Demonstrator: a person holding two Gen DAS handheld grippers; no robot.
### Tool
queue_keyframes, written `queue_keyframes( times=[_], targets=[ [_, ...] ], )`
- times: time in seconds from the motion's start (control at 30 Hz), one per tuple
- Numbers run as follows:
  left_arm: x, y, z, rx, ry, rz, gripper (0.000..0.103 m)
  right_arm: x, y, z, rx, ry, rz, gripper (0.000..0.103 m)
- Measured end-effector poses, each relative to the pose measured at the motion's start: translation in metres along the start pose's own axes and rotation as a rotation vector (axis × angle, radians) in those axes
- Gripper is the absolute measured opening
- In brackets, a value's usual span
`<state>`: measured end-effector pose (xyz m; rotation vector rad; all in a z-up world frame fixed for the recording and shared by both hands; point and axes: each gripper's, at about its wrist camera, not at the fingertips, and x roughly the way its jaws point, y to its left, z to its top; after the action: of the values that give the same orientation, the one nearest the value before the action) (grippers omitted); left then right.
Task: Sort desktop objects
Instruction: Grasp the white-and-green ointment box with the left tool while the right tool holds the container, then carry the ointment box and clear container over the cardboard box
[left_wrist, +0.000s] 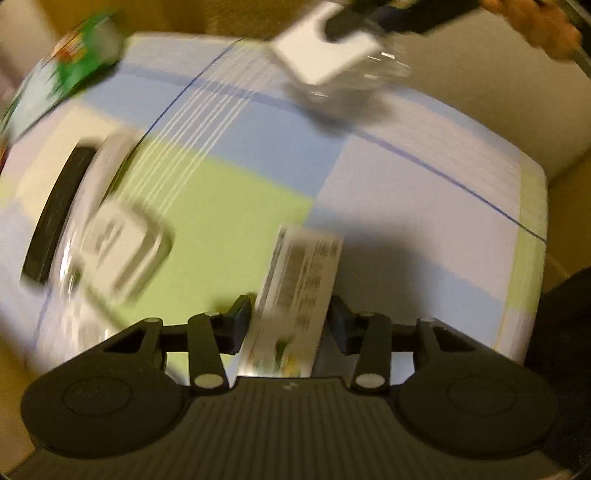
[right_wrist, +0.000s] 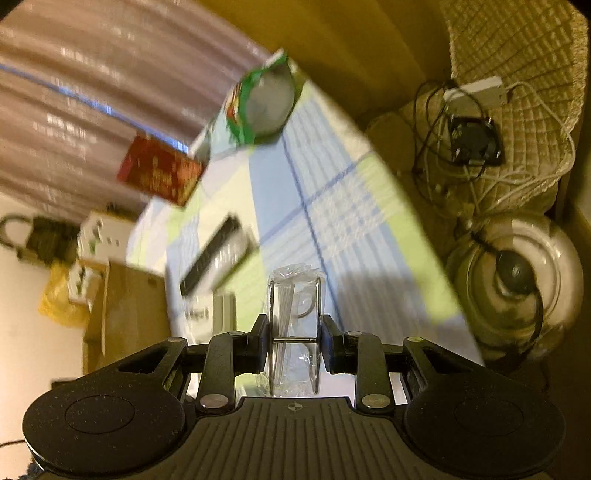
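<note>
My left gripper (left_wrist: 290, 317) is shut on a flat white packet (left_wrist: 299, 280) with printed barcodes, held above the checked tablecloth (left_wrist: 229, 214). My right gripper (right_wrist: 294, 338) is shut on a clear plastic-wrapped item in a wire frame (right_wrist: 294, 325), held above the same cloth (right_wrist: 332, 206). The right gripper also shows at the top of the left wrist view (left_wrist: 343, 33), holding a white square piece with clear plastic. Both views are motion blurred.
A clear tray with a black rim (left_wrist: 55, 214) holds a white box (left_wrist: 122, 251) at left. A green snack bag (left_wrist: 85, 62) lies far left; it also shows in the right wrist view (right_wrist: 266, 99) beside a red box (right_wrist: 159, 173). Cables and a round steel pot (right_wrist: 513, 280) sit off the table.
</note>
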<state>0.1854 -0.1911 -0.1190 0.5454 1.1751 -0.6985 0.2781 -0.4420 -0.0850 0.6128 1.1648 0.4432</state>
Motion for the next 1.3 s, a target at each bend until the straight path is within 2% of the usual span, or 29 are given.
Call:
queue_keyframes(
  times=[0.13, 0.23, 0.43, 0.5, 0.6, 0.77, 1.13, 1.3],
  targets=[
    [-0.004, 0.009, -0.022, -0.114, 0.007, 0.009, 0.049, 0.016, 0.014, -0.015, -0.084, 0.070, -0.079, 0.028],
    [-0.003, 0.009, -0.020, -0.115, -0.012, 0.000, 0.049, 0.028, 0.021, -0.023, -0.131, 0.105, -0.129, 0.028],
    [-0.003, 0.011, -0.017, -0.133, -0.039, -0.016, 0.036, 0.034, 0.022, -0.036, -0.112, 0.115, -0.152, 0.028],
    [-0.006, 0.016, -0.026, -0.207, -0.056, -0.059, 0.035, 0.030, 0.018, -0.039, -0.066, 0.111, -0.142, 0.028],
    [-0.025, 0.026, -0.048, -0.336, -0.101, -0.119, 0.033, 0.024, 0.009, -0.047, 0.047, 0.108, -0.100, 0.028],
    [-0.069, 0.048, -0.084, -0.471, -0.163, -0.060, 0.033, 0.023, 0.008, -0.060, 0.187, 0.121, -0.027, 0.028],
    [-0.155, 0.089, -0.171, -0.654, -0.286, 0.048, 0.033, 0.049, 0.101, -0.060, 0.124, 0.138, 0.149, 0.027],
    [-0.199, 0.113, -0.209, -0.710, -0.345, 0.124, 0.033, 0.062, 0.147, -0.059, 0.084, 0.141, 0.232, 0.027]
  ],
)
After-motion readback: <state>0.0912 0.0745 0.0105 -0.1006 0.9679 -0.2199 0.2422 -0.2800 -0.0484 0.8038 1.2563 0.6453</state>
